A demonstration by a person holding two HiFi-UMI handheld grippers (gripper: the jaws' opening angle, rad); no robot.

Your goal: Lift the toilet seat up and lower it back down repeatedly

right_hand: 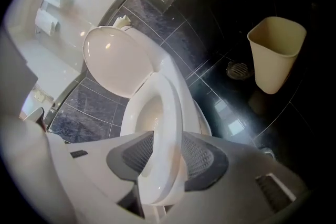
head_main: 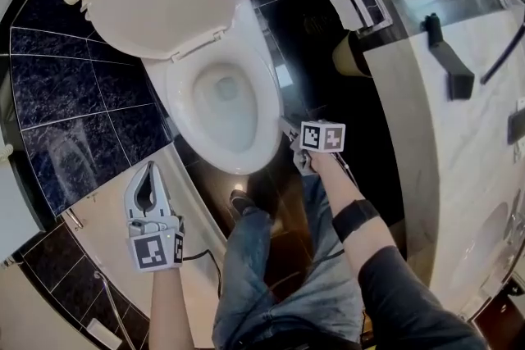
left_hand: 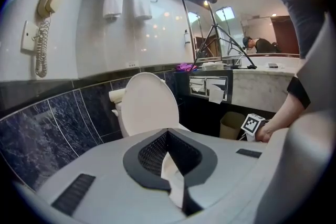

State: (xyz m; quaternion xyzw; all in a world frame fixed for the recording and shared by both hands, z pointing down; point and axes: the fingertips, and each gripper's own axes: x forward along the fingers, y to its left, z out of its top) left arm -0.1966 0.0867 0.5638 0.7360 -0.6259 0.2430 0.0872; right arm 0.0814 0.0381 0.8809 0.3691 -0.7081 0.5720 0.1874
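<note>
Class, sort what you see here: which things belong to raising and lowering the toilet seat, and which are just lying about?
Job in hand: toilet seat; right gripper, clamped on it.
Lying about: bin; towels; phone; left gripper, shut and empty.

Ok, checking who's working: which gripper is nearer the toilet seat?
Right. The right gripper clamps the toilet seat's front rim; the left gripper hangs clear beside it.
</note>
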